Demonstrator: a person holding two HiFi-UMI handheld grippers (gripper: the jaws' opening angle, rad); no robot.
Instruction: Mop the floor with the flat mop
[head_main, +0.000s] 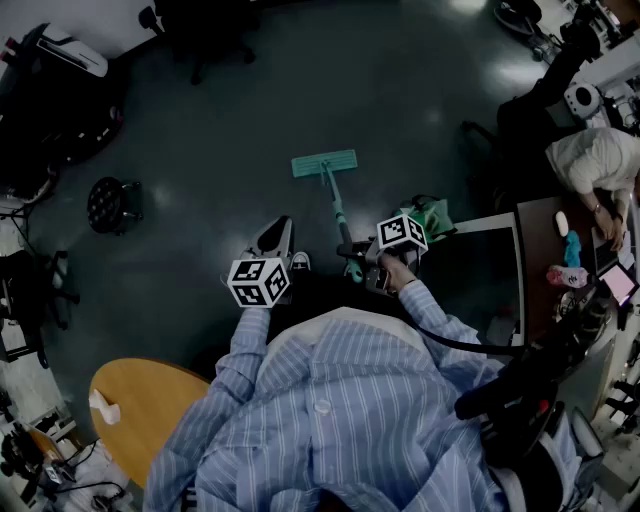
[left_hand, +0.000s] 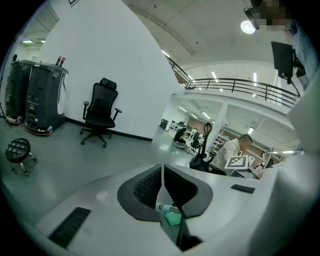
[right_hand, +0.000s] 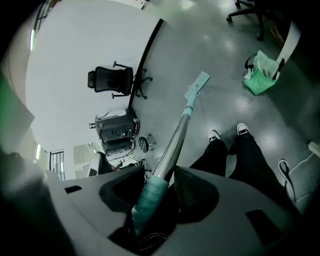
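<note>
One grip only: right gripper (right_hand: 165, 177) clamped on teal-gripped metal flat mop (right_hand: 175, 137); left gripper (left_hand: 162, 172) jaws together, empty; pole may twist, lifting pad (head_main: 324, 163).

A large open-plan office or lab: a wide polished grey floor (head_main: 230, 120); a black swivel office chair (left_hand: 100, 112) by a white wall; a cluttered desk (head_main: 536, 226); a railed mezzanine (left_hand: 240, 85) overhead; a tall dark machine (left_hand: 42, 97) parked aside.

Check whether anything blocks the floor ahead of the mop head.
Nothing visible does. The floor beyond the mop head is bare; the stool sits well off to its left, the green bag back to its right.
</note>
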